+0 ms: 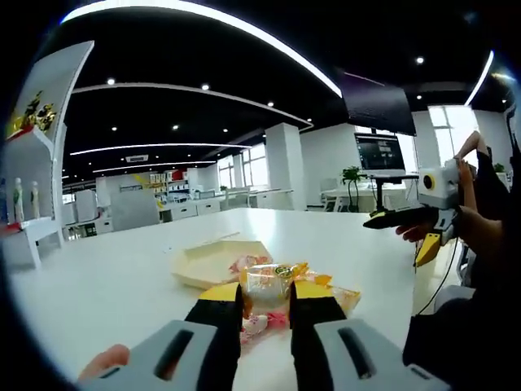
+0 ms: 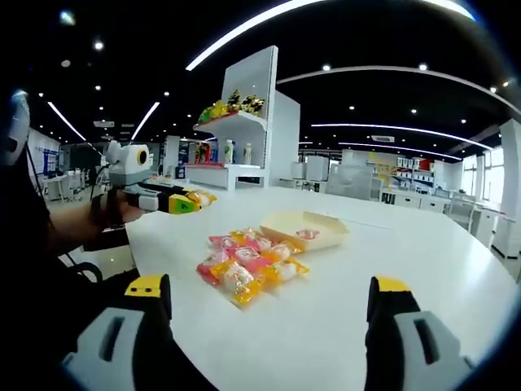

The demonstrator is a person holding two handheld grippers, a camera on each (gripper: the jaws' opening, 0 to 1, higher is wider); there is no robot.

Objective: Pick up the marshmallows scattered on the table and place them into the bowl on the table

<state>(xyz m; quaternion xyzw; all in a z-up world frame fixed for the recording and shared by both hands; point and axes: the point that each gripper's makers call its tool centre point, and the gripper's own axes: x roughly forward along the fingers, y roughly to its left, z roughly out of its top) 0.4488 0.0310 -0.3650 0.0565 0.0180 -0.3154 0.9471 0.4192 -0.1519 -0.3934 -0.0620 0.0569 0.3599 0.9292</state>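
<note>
Left gripper [image 1: 266,314]: jaws nearly closed on a clear-wrapped marshmallow [image 1: 269,285] lifted off the table [image 1: 106,277], more wrapped marshmallows [image 1: 326,285] just under and beside it. The packet's long axis runs across the jaws. Bowl [image 1: 207,262], pale yellow and angular, just beyond the pile. Right gripper [image 2: 269,305]: jaws wide apart, holding nothing, pile [image 2: 248,265] ahead, stretched toward the bowl [image 2: 305,230], touching its near edge. Wrapper print unreadable.
</note>
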